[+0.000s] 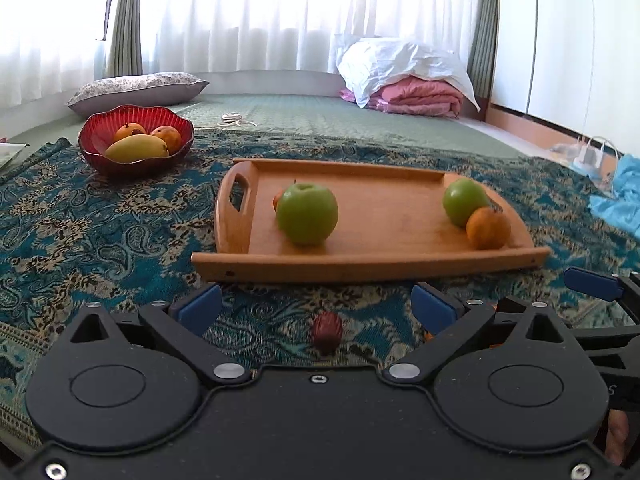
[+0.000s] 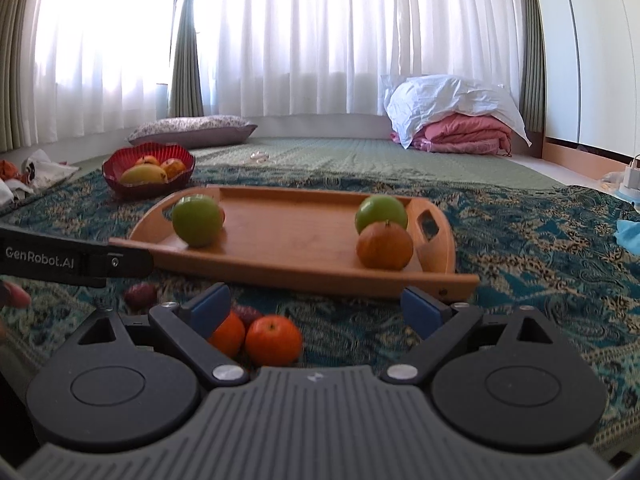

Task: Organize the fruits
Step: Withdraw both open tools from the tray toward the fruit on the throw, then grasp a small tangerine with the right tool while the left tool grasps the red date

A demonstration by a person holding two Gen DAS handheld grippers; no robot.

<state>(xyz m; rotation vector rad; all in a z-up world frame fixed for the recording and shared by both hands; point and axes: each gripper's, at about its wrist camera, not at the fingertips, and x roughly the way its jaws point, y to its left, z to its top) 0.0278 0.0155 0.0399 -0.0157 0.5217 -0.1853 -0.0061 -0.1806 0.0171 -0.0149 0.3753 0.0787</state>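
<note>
A wooden tray [image 1: 384, 264] [image 2: 288, 268] lies on the patterned cloth. It holds a green apple [image 1: 307, 213] [image 2: 197, 220] at its left, and a second green apple [image 1: 464, 200] [image 2: 381, 212] with an orange [image 1: 488, 227] [image 2: 385, 245] at its right. A red bowl [image 1: 136, 140] [image 2: 148, 170] with a mango and other fruit stands at the back left. My left gripper [image 1: 318, 308] is open over a dark red fruit [image 1: 327, 330]. My right gripper [image 2: 318, 308] is open; two oranges [image 2: 273, 340] lie on the cloth by its left finger.
A patterned teal cloth [image 1: 100, 240] covers the floor. A flat pillow [image 1: 136, 90] and folded pink bedding under a white bag [image 1: 416, 80] lie by the curtains. A blue cloth [image 1: 620, 196] lies at the right. A dark red fruit [image 2: 140, 295] lies under the left gripper's body.
</note>
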